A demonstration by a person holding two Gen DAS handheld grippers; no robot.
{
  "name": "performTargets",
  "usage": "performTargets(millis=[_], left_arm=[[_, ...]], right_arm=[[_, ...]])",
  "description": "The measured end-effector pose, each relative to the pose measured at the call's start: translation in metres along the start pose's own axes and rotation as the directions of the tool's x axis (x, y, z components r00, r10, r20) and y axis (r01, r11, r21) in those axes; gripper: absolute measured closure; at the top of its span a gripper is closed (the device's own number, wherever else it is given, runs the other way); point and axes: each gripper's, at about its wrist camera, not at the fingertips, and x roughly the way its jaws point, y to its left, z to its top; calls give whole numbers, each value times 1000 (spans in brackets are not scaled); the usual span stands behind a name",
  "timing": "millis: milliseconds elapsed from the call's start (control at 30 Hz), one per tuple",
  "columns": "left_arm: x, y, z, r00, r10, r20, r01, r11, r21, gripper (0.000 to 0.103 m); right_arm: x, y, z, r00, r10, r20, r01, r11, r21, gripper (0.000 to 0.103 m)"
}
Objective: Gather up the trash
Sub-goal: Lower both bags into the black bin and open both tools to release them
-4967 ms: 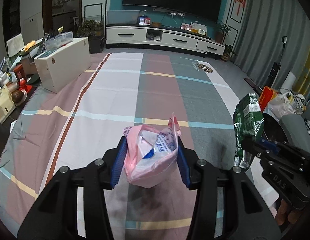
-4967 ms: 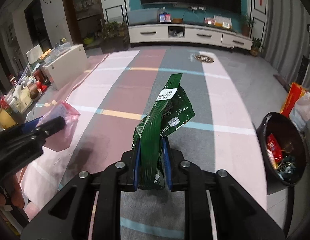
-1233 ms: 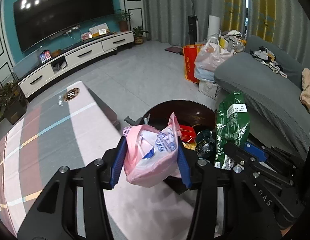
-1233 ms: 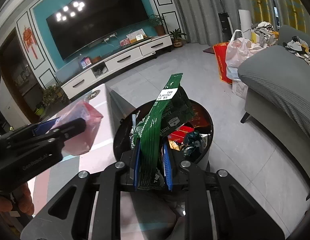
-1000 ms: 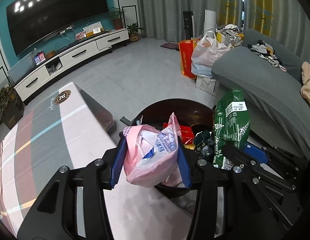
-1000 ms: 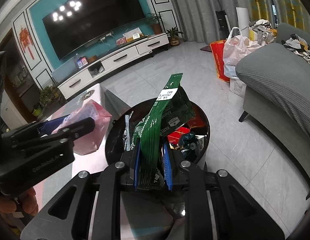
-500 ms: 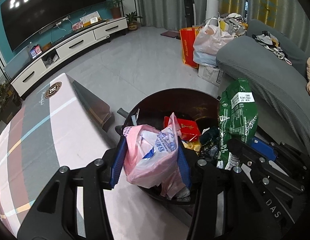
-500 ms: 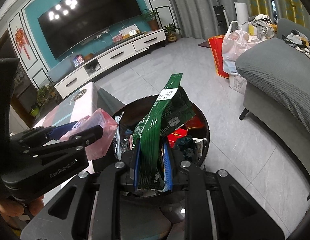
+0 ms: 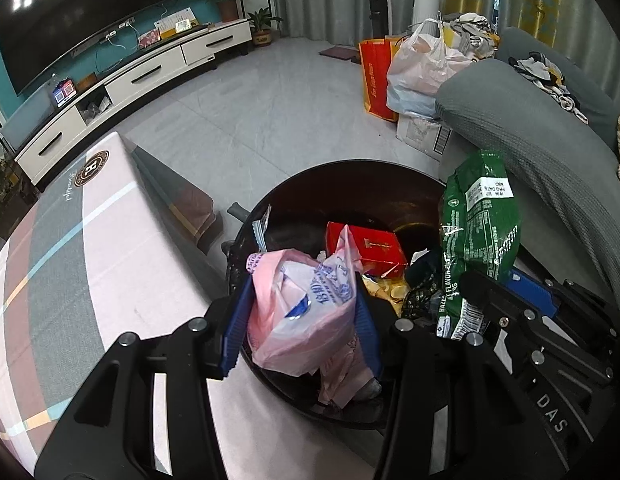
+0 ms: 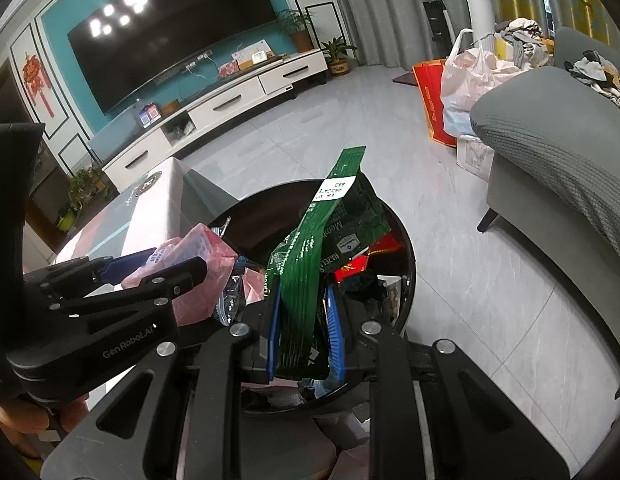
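My left gripper is shut on a pink plastic bag and holds it over the near rim of a round black trash bin. My right gripper is shut on a green snack wrapper that stands upright above the same bin. In the left wrist view the wrapper hangs at the bin's right side. In the right wrist view the pink bag sits at the left. The bin holds a red box and other trash.
A table with a striped pink and grey cloth touches the bin's left side. A grey sofa is close on the right. An orange bag and a white plastic bag stand behind. A white TV cabinet lines the far wall.
Both grippers have swung from over the table to the bin and come lower over it. Each keeps hold of its item.
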Motion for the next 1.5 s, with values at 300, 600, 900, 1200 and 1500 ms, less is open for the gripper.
performTargets(millis=[300,600,900,1200,1500], left_arm=[[13,-1,1,1000,6,-28,-6,1000,6,54],[22,-3,0,999,9,-49,-8,1000,4,54],[31,-4,-2,997,15,-75,-15,1000,0,54],[34,-2,-3,996,22,-86,-23,1000,-1,52],[36,1,-5,995,28,-91,-29,1000,-1,46]], right_arm=[[11,0,1,1000,1,-25,-1,1000,-10,81],[20,-2,2,999,-1,-51,1,1000,-10,81],[31,0,1,997,0,-81,-1,1000,-15,79],[36,-1,-1,995,0,-100,-1,1000,-6,72],[37,-2,-2,994,-7,-105,7,1000,-3,68]])
